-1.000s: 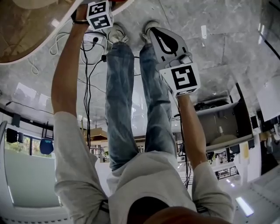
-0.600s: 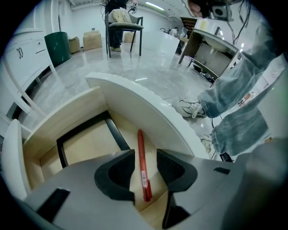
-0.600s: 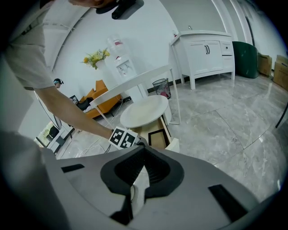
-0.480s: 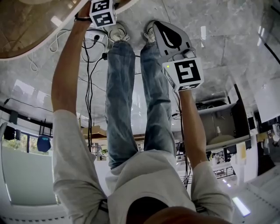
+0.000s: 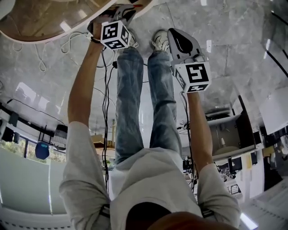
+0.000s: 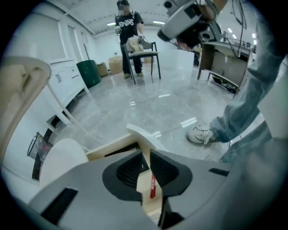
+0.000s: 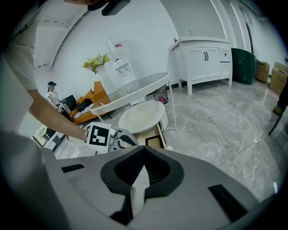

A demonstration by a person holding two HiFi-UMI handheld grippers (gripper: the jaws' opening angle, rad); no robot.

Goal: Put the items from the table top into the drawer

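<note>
My left gripper hangs over the open wooden drawer. Its jaws have just been closing, a narrow gap is left and nothing is between them. Through the gap a red pen-like item lies on the drawer floor. In the head view the left gripper is at the top, by the table's edge. My right gripper has its tips together on a white tissue-like piece that hangs between the fingers. It is held higher, to the right, and looks down on the drawer and the left gripper.
The drawer sticks out under a low round white table, beside a larger glass-topped table. Cables trail on the grey marble floor by the person's shoes. A white cabinet, a green bin and a chair stand further off.
The left hand has lifted away from the table's edge, so its marker cube sits lower and further right in the head view. The right gripper has shifted slightly.
</note>
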